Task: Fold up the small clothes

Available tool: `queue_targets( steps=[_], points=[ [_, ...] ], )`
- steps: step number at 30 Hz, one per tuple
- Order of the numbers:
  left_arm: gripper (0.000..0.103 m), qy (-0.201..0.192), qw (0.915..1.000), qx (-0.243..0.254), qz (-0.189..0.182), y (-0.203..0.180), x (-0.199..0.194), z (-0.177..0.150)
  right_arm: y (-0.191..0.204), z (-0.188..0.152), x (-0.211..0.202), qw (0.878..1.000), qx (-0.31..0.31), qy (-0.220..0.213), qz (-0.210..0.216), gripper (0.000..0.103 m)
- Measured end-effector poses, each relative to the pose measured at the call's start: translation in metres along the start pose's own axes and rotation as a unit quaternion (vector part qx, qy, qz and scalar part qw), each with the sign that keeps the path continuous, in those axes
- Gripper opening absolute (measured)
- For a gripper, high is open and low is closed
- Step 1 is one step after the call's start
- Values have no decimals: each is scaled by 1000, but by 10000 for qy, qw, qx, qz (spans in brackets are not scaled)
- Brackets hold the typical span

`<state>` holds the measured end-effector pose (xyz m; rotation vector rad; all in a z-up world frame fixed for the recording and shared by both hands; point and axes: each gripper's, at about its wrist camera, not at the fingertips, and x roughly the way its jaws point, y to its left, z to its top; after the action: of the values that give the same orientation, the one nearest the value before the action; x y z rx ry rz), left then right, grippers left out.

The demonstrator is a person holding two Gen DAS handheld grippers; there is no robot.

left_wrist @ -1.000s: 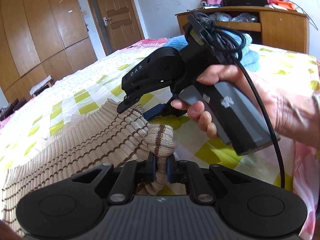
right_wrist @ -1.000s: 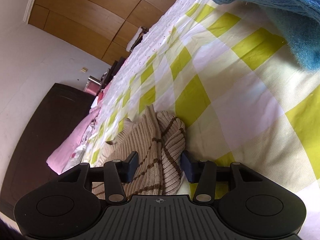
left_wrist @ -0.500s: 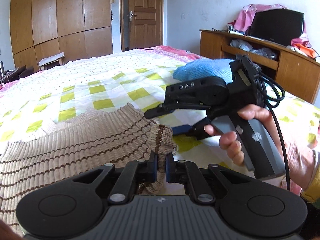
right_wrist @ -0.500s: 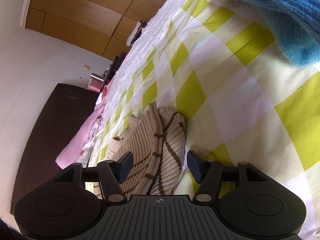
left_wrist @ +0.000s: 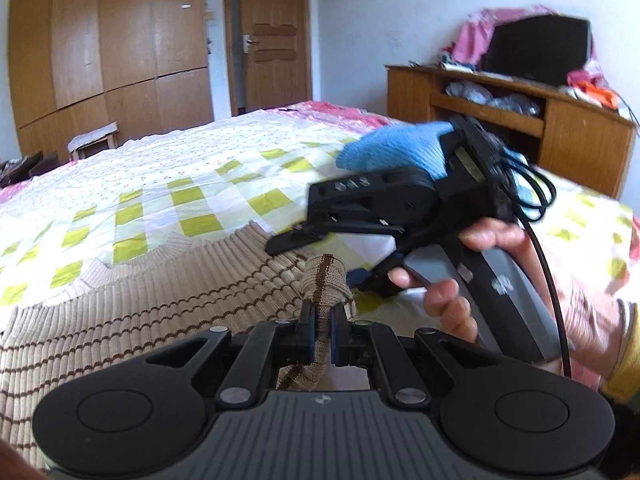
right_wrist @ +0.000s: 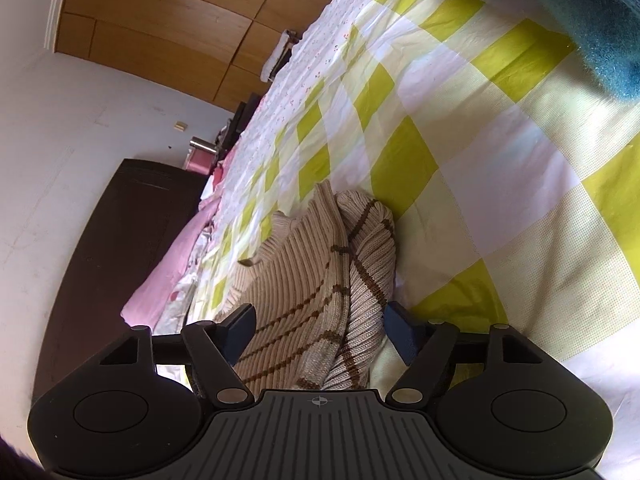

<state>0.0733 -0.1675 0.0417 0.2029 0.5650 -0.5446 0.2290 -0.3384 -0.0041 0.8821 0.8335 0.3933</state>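
Observation:
A beige ribbed sweater with thin brown stripes lies spread on the checked bedspread. My left gripper is shut on a bunched fold of the sweater, which sticks up between the fingers. My right gripper is open, its fingers on either side of a raised fold of the same sweater, not clamping it. The right gripper also shows in the left wrist view, held by a hand just beyond the pinched fold.
A folded blue knit lies on the bed beyond the sweater and shows in the right wrist view. A wooden desk stands at the right, a wardrobe and door at the back. A dark headboard stands at the left.
My right gripper's jaws have spread wider around the sweater fold. My left gripper has kept its grip while its view swung level and rightwards.

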Motion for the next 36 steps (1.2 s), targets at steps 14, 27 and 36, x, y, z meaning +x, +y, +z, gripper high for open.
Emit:
queue_targets(
  steps=[14, 27, 36],
  points=[
    [24, 283, 9755, 2124, 505, -60, 36, -36, -2, 3, -4, 9999, -10, 128, 81, 68],
    [38, 347, 9655, 2397, 958, -74, 59, -44, -3, 4, -7, 9998, 6, 179, 91, 69],
    [15, 125, 9936, 949, 598, -40, 23, -14, -7, 5, -9, 9999, 6, 107, 62, 69]
  ],
)
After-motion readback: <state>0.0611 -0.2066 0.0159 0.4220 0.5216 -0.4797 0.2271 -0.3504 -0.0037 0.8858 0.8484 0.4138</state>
